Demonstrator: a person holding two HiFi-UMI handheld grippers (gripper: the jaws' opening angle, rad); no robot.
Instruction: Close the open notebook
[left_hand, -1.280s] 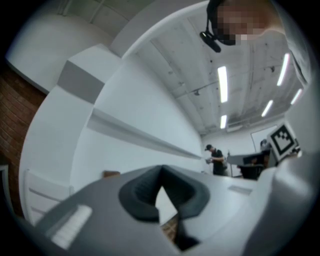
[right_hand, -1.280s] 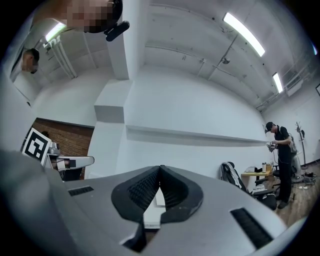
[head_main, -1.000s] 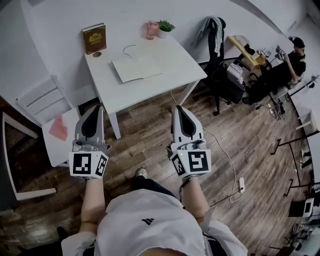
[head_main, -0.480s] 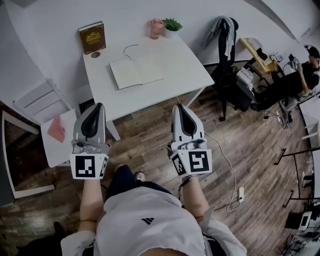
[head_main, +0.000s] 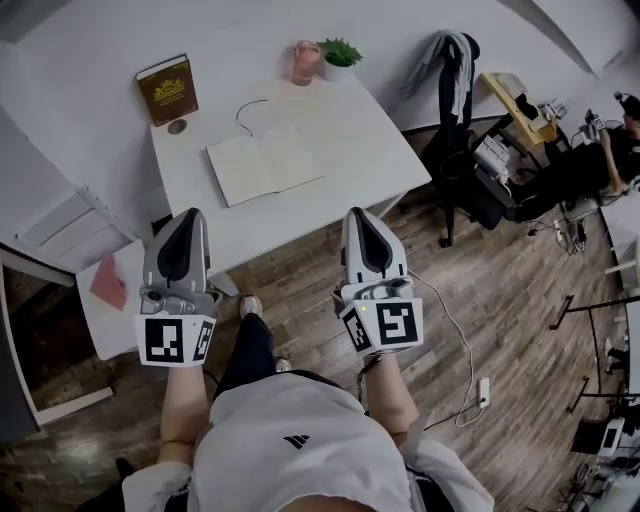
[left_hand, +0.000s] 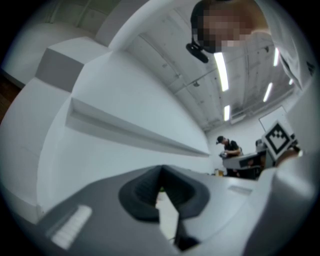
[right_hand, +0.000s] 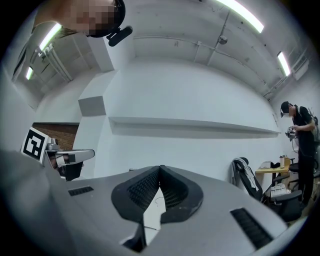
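The open notebook (head_main: 265, 165) lies flat, pages up, on the white table (head_main: 340, 195) in the head view. Both grippers are held side by side short of the table's near edge, over the wooden floor. My left gripper (head_main: 189, 216) points at the table's near-left corner, jaws together with nothing between them. My right gripper (head_main: 358, 214) points at the near-right edge, also shut and empty. In the left gripper view the left gripper (left_hand: 161, 170) shows only the white wall beyond its closed jaws. Past the closed jaws of the right gripper (right_hand: 160, 169), a sliver of the tabletop shows.
A brown book (head_main: 167, 90) stands at the table's far left, with a pink cup (head_main: 305, 62) and a small plant (head_main: 340, 52) at the back. An office chair with a jacket (head_main: 450, 80) stands to the right. A low white stand (head_main: 100, 320) with pink paper (head_main: 108, 282) sits left. A cable (head_main: 450, 310) runs across the floor.
The table and notebook have come nearer and lower in the head view as both grippers moved toward them. The jaws have stayed shut.
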